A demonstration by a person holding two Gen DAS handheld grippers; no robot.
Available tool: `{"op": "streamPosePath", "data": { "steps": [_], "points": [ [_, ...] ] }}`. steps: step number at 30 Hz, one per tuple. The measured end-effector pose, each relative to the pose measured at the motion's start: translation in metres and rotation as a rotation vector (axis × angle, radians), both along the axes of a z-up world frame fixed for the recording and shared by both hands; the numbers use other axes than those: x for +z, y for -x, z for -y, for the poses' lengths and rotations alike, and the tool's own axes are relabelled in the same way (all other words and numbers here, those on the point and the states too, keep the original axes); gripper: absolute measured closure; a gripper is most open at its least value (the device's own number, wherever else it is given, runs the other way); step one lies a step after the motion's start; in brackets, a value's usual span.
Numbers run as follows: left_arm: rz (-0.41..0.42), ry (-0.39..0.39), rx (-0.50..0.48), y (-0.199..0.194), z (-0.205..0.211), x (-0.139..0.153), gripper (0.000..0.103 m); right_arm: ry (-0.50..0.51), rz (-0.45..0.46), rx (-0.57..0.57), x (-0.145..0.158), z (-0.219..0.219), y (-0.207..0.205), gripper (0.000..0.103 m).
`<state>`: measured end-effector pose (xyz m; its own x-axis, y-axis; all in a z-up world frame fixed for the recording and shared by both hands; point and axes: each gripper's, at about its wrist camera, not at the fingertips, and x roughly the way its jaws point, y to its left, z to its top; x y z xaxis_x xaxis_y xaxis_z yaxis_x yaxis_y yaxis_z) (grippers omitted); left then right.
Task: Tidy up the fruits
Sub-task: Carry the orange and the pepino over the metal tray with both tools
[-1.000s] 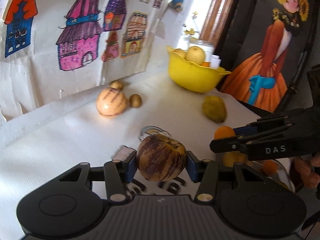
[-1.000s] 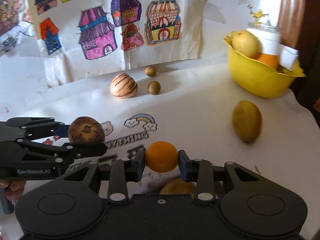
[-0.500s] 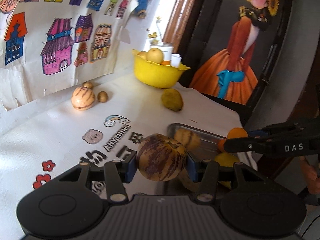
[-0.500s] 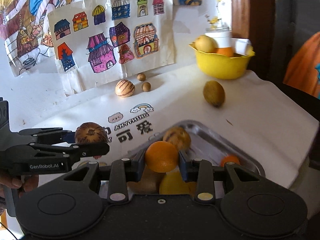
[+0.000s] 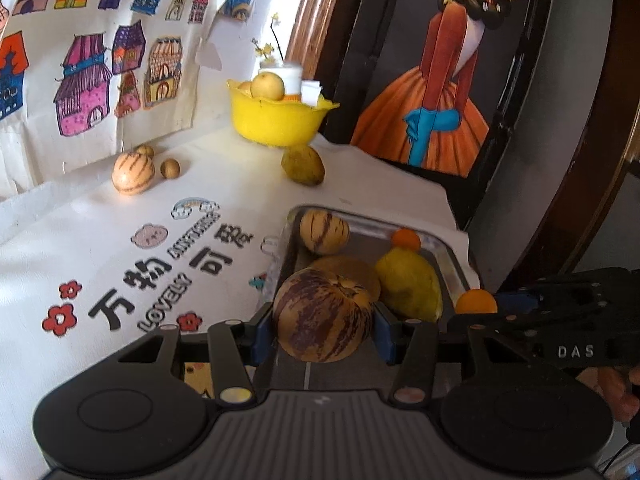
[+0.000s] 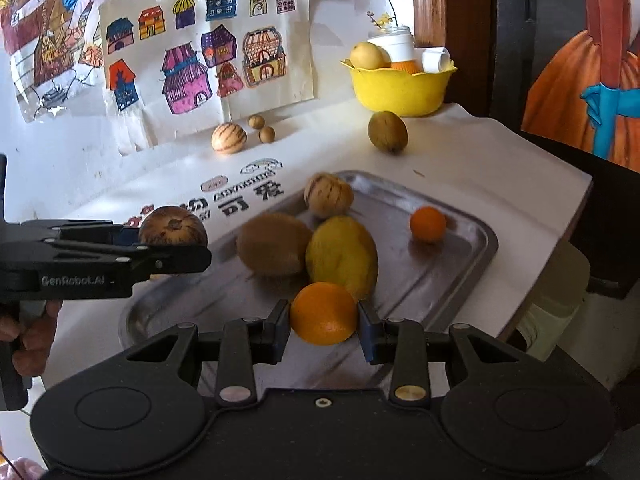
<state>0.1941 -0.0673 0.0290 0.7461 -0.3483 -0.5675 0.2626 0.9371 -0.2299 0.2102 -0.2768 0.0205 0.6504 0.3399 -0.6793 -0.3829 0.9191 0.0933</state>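
My left gripper [image 5: 323,326] is shut on a dark striped melon [image 5: 324,316] and holds it above the near left end of a metal tray [image 5: 450,256]. My right gripper [image 6: 324,326] is shut on an orange [image 6: 324,312] above the tray's near edge [image 6: 486,248]. The tray holds a pale striped melon [image 6: 329,194], a brown fruit [image 6: 274,249], a yellow fruit [image 6: 342,256] and a small orange [image 6: 427,224]. In the right wrist view the left gripper with its melon [image 6: 173,226] is at the left.
A yellow bowl [image 6: 400,90] with fruit stands at the back by the wall. A green-brown fruit [image 6: 387,132] lies in front of it. A pale striped melon [image 6: 229,138] and two small brown balls [image 6: 266,134] lie by the drawings. The table edge [image 6: 576,196] is right of the tray.
Both grippers have pulled back and up with their fruit still held. The tray with its fruit has come into full view below them.
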Motion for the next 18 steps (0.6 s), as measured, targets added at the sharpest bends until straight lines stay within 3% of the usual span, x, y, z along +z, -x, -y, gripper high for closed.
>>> {"op": "streamPosePath", "data": {
  "steps": [18],
  "points": [
    [-0.032, -0.066, 0.024, -0.003, 0.007, -0.014, 0.049, -0.027, 0.045, -0.087, -0.027, -0.010, 0.013, 0.066]
  ]
}}
